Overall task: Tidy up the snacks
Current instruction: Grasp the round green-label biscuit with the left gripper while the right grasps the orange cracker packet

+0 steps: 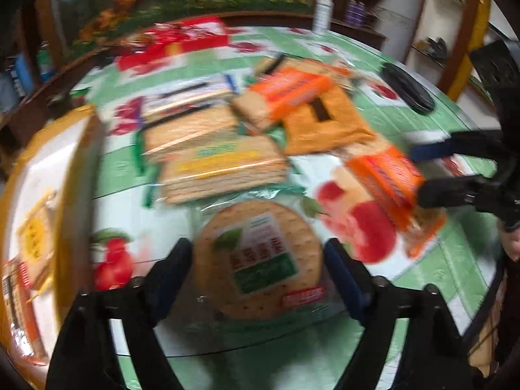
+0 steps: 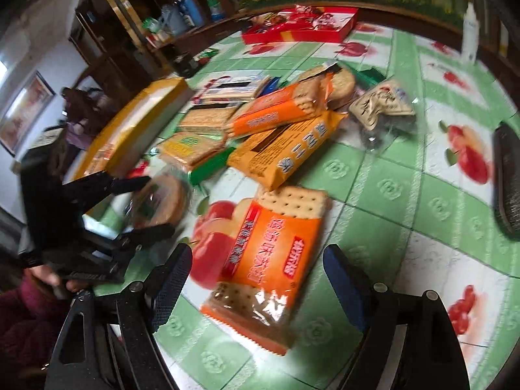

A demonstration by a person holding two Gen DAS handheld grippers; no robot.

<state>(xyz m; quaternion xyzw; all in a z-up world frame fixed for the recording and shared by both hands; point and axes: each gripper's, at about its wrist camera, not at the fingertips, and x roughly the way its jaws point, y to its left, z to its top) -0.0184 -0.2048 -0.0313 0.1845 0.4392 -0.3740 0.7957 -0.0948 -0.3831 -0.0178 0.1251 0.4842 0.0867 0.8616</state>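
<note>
Snacks lie heaped on the counter [image 2: 406, 195] — left tongs [image 1: 258, 260] straddle the round cracker pack [image 1: 260, 260] unclenched, right tongs [image 2: 256, 269] gape over the orange cracker pack [image 2: 269, 260] — squeezing comes next.

Left wrist view motion-blurred: print on round clear-wrapped biscuit pack [image 1: 260, 260] unreadable. Yellow cardboard box [image 1: 48, 201] cut off at left edge. Black oblong object [image 2: 508, 185] cut by right edge, can't ID.

round pack [image 1: 260, 260]: on surface [image 1: 455, 247], between left gripper [image 1: 258, 271] fingers
square pack [image 2: 269, 260]: right of it, between right gripper [image 2: 256, 279] fingers
pile [image 1: 227, 136]: behind both
box [image 1: 61, 195]: far left
</note>
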